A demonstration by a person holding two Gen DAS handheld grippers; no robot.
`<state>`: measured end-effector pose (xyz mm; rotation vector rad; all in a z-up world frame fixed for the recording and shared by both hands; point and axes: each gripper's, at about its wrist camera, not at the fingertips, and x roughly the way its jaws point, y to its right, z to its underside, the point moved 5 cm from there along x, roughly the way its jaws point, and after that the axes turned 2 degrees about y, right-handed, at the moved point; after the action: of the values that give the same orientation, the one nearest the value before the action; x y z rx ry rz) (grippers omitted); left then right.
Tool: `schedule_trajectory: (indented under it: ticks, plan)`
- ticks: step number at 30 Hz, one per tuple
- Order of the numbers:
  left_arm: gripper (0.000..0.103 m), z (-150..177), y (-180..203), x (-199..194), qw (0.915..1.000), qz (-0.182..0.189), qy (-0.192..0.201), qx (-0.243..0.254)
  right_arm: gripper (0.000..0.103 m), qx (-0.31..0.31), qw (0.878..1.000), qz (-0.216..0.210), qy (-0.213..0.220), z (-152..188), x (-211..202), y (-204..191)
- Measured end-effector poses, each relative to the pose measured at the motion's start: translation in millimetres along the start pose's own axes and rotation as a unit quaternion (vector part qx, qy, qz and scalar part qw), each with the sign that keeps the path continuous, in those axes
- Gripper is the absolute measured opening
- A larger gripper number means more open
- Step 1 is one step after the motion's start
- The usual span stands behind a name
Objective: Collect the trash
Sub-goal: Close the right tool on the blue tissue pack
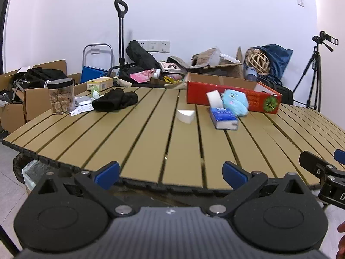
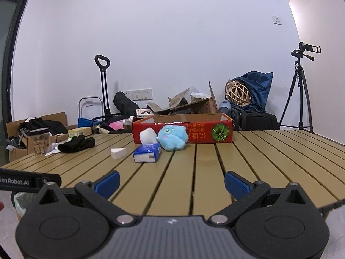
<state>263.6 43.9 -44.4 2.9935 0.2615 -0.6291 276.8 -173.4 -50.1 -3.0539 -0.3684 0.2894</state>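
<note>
Left wrist, left tool spread empty, white wedge ahead

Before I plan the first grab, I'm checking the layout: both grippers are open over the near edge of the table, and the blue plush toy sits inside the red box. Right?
Not quite. The blue plush toy sits on the table in front of the red box, not inside it; the right wrist view shows this. The left gripper and right gripper are open there.

My black right gripper is cut off by the left view's edge; the clear-lined black bin hides under the slatted tan table; the red box's print is unreadable.
</note>
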Motion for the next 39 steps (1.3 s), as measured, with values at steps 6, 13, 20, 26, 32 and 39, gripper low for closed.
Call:
schedule_trajectory:
  ticks: [6,13,20,26,32,39]
  plan:
    - [0.103,-15,-15,28,0.9997,-0.018,0.004,-0.014,0.103,-0.008,1.0,-0.005,0.007,-8,37,-16]
    - [0.103,-35,-35,61,0.9987,-0.041,0.011,-0.026,0.103,-0.015,1.0,-0.018,-0.007,-21,86,-34]
    - [0.103,-52,-49,92,0.9985,-0.046,0.004,-0.028,0.103,-0.025,0.998,-0.03,-0.04,-40,132,-58]
    - [0.103,-61,-57,110,0.9982,-0.047,-0.005,-0.038,0.103,-0.021,0.996,-0.026,-0.077,-42,169,-69]
    - [0.103,-65,-63,117,0.9975,-0.046,-0.009,-0.052,0.096,-0.019,0.994,-0.02,-0.106,-43,199,-74]
    - [0.103,-66,-64,121,0.9975,-0.044,-0.012,-0.053,0.088,-0.018,0.987,-0.013,-0.157,-36,230,-74]
